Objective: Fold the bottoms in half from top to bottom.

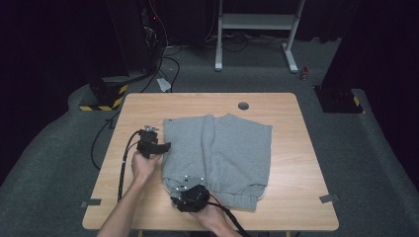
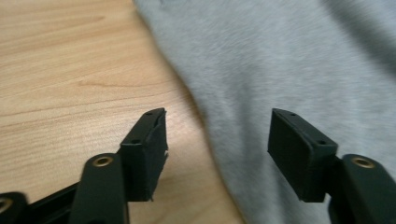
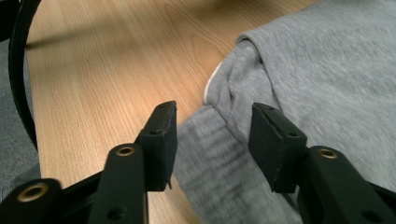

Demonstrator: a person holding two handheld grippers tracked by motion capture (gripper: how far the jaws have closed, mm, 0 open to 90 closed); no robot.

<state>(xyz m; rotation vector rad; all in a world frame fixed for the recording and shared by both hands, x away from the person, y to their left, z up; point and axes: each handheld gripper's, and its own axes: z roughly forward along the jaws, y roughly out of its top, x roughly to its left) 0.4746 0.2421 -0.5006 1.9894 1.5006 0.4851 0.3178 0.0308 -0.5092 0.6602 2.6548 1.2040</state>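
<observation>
Dark room, grey carpet; wooden table (image 1: 291,148) at centre. Grey sweat shorts (image 1: 232,148) laid flat mid-table, waistband at the near edge. Judged soft, light, limp fleece, not slippery, not fragile; best taken at the ribbed waistband (image 3: 219,158) or along a side hem, pinched through both layers. Left gripper (image 2: 217,149) spread wide over the garment's left edge, nothing held. Right gripper (image 3: 212,140) parted astride the waistband corner, pads clear of cloth. No containers present.
</observation>
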